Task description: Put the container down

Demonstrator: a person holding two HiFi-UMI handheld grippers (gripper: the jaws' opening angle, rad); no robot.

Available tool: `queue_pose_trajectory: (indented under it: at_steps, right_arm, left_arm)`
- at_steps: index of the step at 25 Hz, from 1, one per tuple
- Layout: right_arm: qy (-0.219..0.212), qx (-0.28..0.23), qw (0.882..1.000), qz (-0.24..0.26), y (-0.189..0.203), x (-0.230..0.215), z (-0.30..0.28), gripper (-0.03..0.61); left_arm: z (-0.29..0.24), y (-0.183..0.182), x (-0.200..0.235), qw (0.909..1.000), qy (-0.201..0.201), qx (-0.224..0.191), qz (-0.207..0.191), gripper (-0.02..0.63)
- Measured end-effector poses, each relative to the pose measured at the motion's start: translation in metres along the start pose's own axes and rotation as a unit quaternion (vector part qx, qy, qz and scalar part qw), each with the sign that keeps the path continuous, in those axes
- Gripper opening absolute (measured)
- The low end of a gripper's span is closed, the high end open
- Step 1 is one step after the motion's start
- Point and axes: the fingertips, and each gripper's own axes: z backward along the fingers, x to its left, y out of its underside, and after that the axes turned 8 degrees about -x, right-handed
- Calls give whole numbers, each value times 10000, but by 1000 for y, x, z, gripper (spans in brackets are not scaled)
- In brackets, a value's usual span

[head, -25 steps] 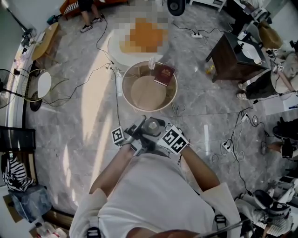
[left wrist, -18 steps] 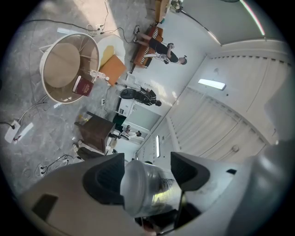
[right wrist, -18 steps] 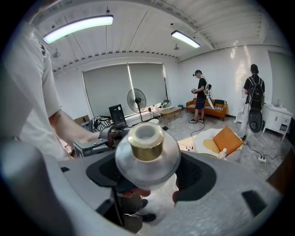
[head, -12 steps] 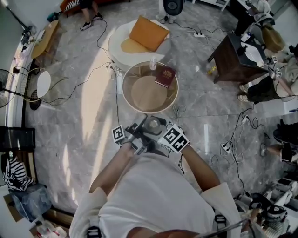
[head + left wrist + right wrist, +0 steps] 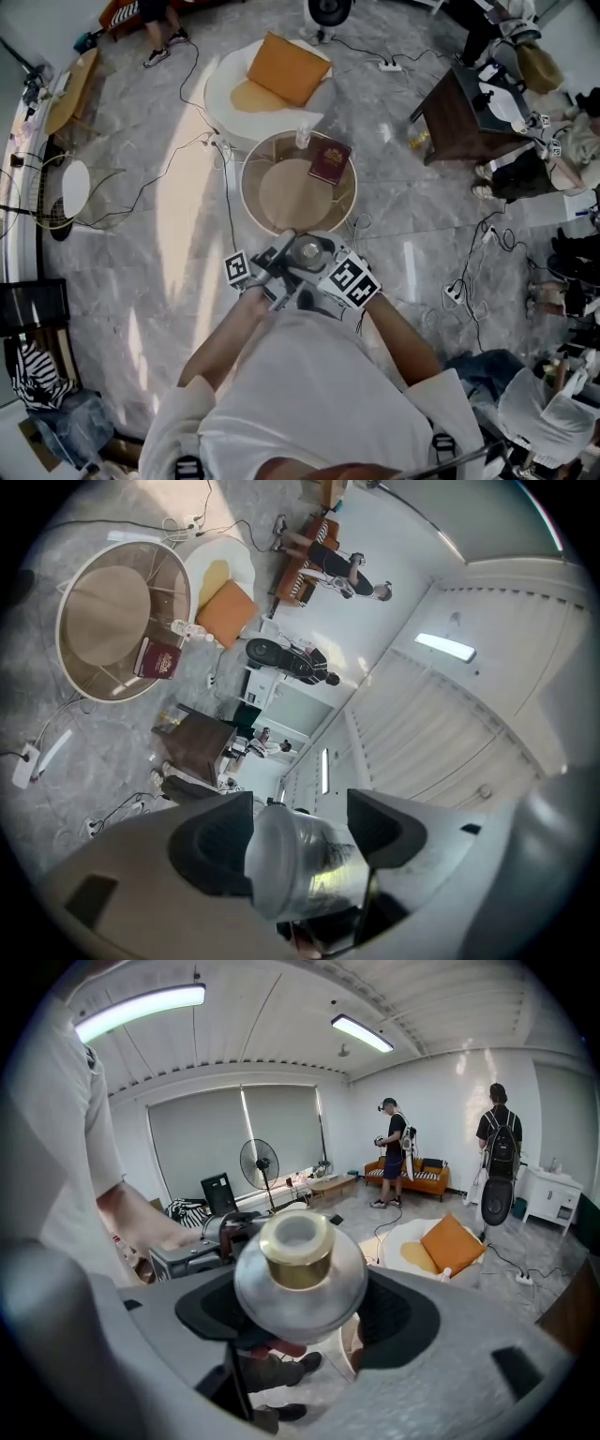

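Held clear of the floor at 6 o'clock from the round rimmed wooden desk (image 5: 247, 202): rounded silver metal container with a brass-coloured neck (image 5: 298, 1274). Clamped between both tools: right gripper (image 5: 305, 1316) spread wide with pads against its belly, left gripper (image 5: 300, 813) closed on its side. Underside hidden behind the marker cubes in the head view; contact at the left gripper's far pad hard to make out. On the desk at 1 o'clock, a dark red booklet (image 5: 329, 161); at 12 o'clock, a small clear bottle (image 5: 303, 139).
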Motion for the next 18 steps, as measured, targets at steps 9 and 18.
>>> queue_pose_trajectory:
  at_steps: [9, 18]
  right_arm:
    - [238, 41, 9994, -233, -29, -43, -56, 336]
    - [422, 235, 9977, -467, -33, -82, -110, 336]
  left_arm:
    - [-30, -67, -11, 9992, -113, 353, 116, 291]
    - [-49, -129, -2, 9977, -301, 560, 241, 291]
